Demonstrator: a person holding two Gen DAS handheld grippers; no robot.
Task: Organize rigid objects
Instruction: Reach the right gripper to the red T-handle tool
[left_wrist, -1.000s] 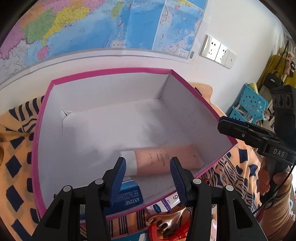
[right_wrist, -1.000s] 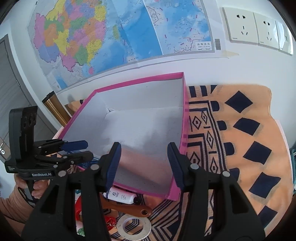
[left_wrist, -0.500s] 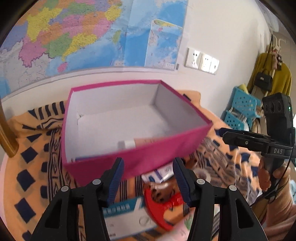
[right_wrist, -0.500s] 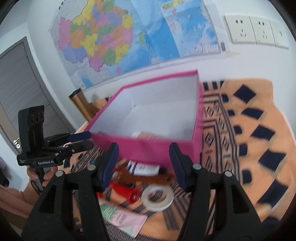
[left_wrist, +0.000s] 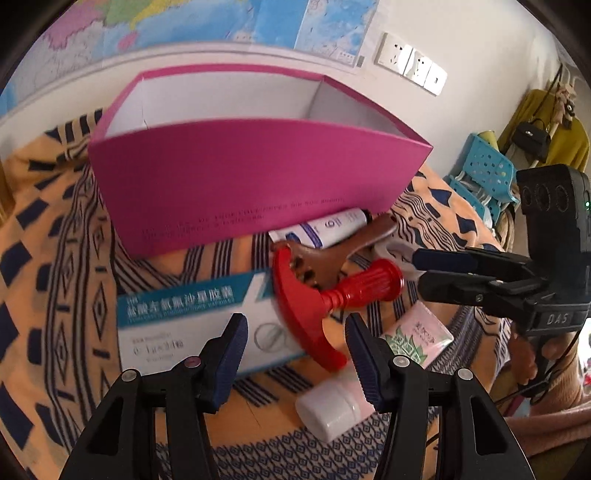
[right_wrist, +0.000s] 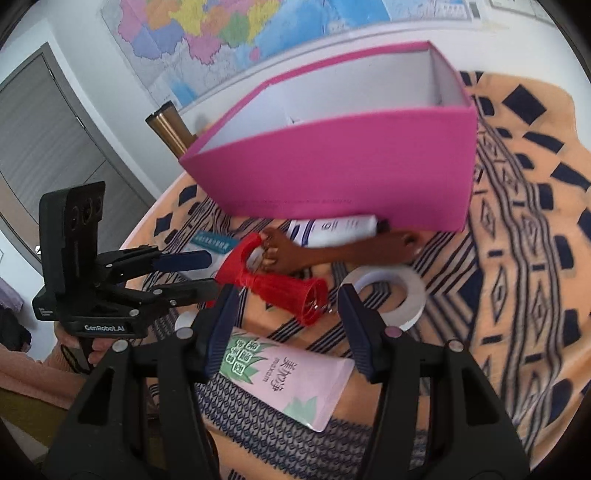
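Note:
A pink box (left_wrist: 258, 173) (right_wrist: 351, 166) stands open on the patterned cloth. In front of it lie a white tube (left_wrist: 325, 227) (right_wrist: 332, 229), a brown wooden scratcher (left_wrist: 332, 254) (right_wrist: 332, 254), a red plastic tool (left_wrist: 321, 295) (right_wrist: 280, 284), a teal and white medicine box (left_wrist: 184, 325), a pink tube (right_wrist: 280, 376) (left_wrist: 417, 336) and a tape ring (right_wrist: 384, 295). My left gripper (left_wrist: 295, 350) (right_wrist: 207, 273) hangs open over the medicine box and the red tool's curved end. My right gripper (right_wrist: 284, 325) (left_wrist: 417, 269) is open just above the red tool's handle and the pink tube. Neither holds anything.
A wall with a map and sockets (left_wrist: 410, 66) rises behind the box. A gold cylinder (right_wrist: 166, 125) stands at the table's far left edge, with a grey door beyond it. A blue plastic stool (left_wrist: 484, 162) sits off the table's right side. A hand grips each gripper's handle.
Both grippers have drawn back from above the pink box and sunk toward the loose items in front of it. The box's floor and the things in it have dropped out of sight.

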